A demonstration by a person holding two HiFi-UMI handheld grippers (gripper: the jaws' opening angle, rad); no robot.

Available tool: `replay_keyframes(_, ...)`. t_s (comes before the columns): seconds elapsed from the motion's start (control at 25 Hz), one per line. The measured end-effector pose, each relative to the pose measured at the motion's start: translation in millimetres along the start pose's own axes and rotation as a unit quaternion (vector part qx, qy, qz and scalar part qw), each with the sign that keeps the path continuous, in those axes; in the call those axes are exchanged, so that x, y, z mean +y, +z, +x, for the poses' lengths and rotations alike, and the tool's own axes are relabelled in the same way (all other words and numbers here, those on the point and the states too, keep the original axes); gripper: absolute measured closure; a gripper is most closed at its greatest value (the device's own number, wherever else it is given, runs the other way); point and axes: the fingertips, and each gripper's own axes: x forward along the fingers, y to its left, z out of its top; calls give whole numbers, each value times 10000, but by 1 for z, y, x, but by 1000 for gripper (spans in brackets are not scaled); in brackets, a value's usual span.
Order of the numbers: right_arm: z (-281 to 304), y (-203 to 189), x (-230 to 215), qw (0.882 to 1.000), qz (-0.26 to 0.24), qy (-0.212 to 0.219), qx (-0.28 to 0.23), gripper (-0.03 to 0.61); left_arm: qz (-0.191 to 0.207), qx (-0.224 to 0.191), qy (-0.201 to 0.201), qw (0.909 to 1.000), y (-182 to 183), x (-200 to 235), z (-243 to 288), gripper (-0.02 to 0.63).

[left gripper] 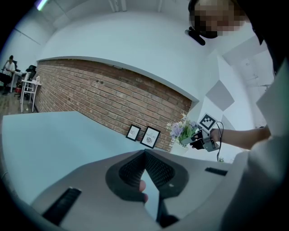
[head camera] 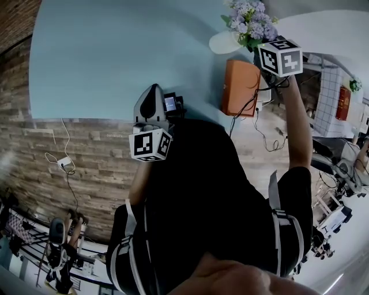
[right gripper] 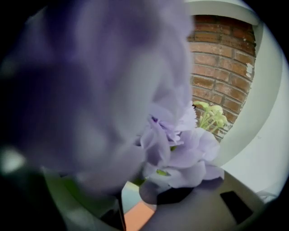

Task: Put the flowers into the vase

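A bunch of pale purple flowers [head camera: 249, 17] stands over a white vase [head camera: 222, 43] at the far right of the light blue table [head camera: 104, 57]. My right gripper [head camera: 259, 43] reaches to them from the right, its jaws hidden behind its marker cube [head camera: 281, 56]. In the right gripper view the blossoms [right gripper: 180, 144] fill the frame, with green stem between the jaws of the right gripper [right gripper: 135, 198]. The left gripper view shows the right gripper [left gripper: 198, 140] holding the flowers [left gripper: 179, 130] above the vase [left gripper: 180, 150]. My left gripper [head camera: 153, 95] hangs over the table's near edge, tips together and empty [left gripper: 145, 155].
An orange box [head camera: 239, 87] lies on the table just near of the vase, with black cables trailing past it. Two small framed pictures [left gripper: 150, 136] lean against the brick wall [left gripper: 90, 90] behind the table. A white charger [head camera: 64, 163] lies on the wooden floor.
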Motion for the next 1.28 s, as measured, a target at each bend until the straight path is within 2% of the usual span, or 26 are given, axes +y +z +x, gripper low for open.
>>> replay_keyframes(0.16,-2,-4,3,9996,-2,234,142,419,12,23,-18,10000,-2,0,-1,569)
replay_keyframes(0.28,-6,-9,10,9985,63,496,207,369,5,8,-40,10000,0,1,-3,569)
replay_keyframes(0.4,-7,-13,15,9972,-209,573,432,347,5,9,-51,10000,2,5,-4,569)
replay_keyframes(0.68,-11,-14,13,9944,-883,218,536,344,20,49,-69,10000,-1,3,-3,569)
replay_keyframes(0.92,-22,-20,6,9946,-912,14,499,341,40,58,-74,9999,0,4,-2,569)
replay_keyframes(1.28,-26,-34,-4,9911,-955,184,905,342,83,122,-197,9997,0,0,3,569)
